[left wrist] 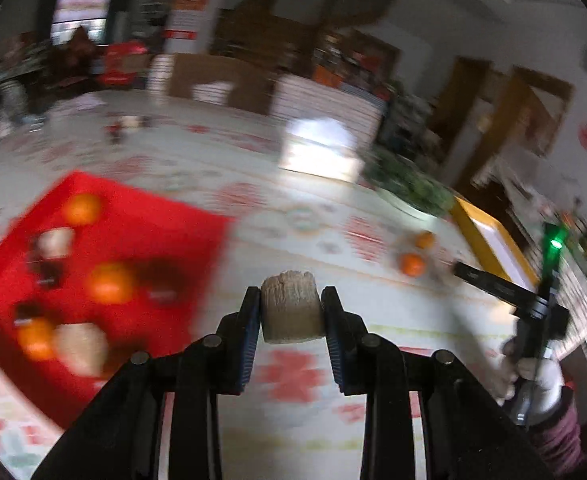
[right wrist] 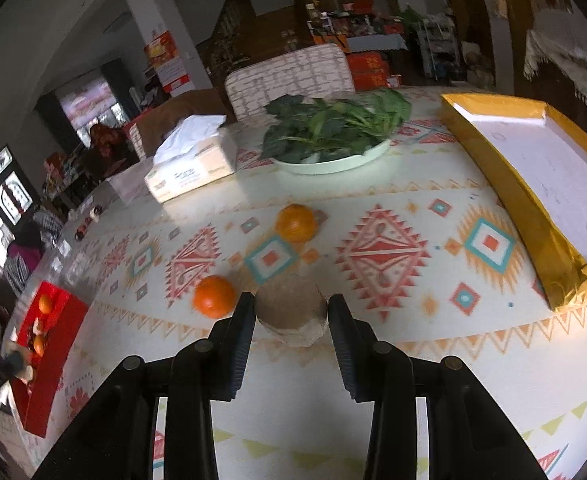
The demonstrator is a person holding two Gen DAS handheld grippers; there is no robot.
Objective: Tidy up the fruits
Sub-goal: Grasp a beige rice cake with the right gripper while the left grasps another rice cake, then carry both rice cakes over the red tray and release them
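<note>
My left gripper (left wrist: 291, 292) is shut on a pale tan, barrel-shaped fruit (left wrist: 291, 312), held above the patterned tablecloth. To its left lies a red tray (left wrist: 165, 232) holding several oranges, such as one orange (left wrist: 111, 282), and similar tan pieces (left wrist: 79, 346); this view is blurred. My right gripper (right wrist: 292, 298) is shut on a round brown fruit (right wrist: 291, 314) just over the cloth. Two oranges (right wrist: 213, 296) (right wrist: 296, 222) lie loose on the table beside and beyond it. In the left wrist view the right gripper (left wrist: 461, 270) shows at the right, held by a gloved hand (left wrist: 541, 376).
A plate of leafy greens (right wrist: 333, 160) and a tissue box (right wrist: 191, 164) stand at the far side. A gold-edged box (right wrist: 533, 236) lies at the right. The red tray (right wrist: 65, 320) sits at the table's left edge. Chairs stand behind the table.
</note>
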